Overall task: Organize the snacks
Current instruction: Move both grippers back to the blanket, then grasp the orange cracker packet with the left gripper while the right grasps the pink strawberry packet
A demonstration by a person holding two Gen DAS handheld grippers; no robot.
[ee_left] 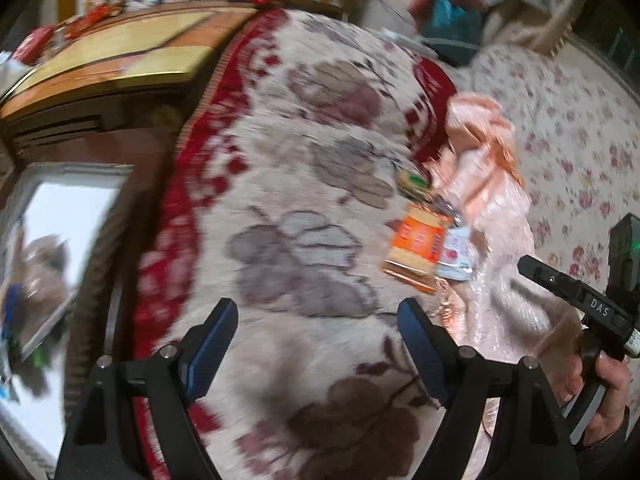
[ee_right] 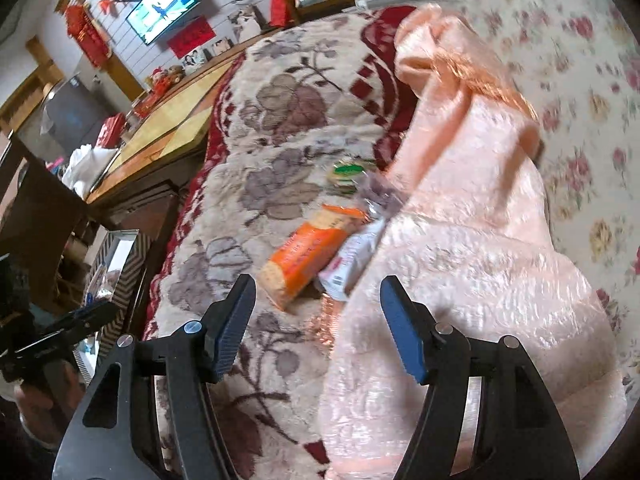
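Observation:
An orange snack packet (ee_left: 416, 246) (ee_right: 308, 252) lies on a floral blanket (ee_left: 304, 184) (ee_right: 276, 128). A white packet (ee_left: 454, 254) (ee_right: 352, 262) lies beside it, against a pink satin quilt (ee_left: 492, 184) (ee_right: 464, 208). A small green-and-white packet (ee_left: 412, 182) (ee_right: 346, 174) and a clear wrapper (ee_right: 378, 196) lie just beyond. My left gripper (ee_left: 316, 328) is open and empty over the blanket, left of the snacks. My right gripper (ee_right: 318, 320) is open and empty, just short of the orange and white packets; its body shows in the left wrist view (ee_left: 580, 300).
A wooden table (ee_left: 116, 52) (ee_right: 168, 128) with red boxes stands left of the bed. A white box holding items (ee_left: 44, 264) (ee_right: 112, 276) sits low beside the bed. A flowered sheet (ee_left: 580, 128) (ee_right: 576, 64) covers the right side.

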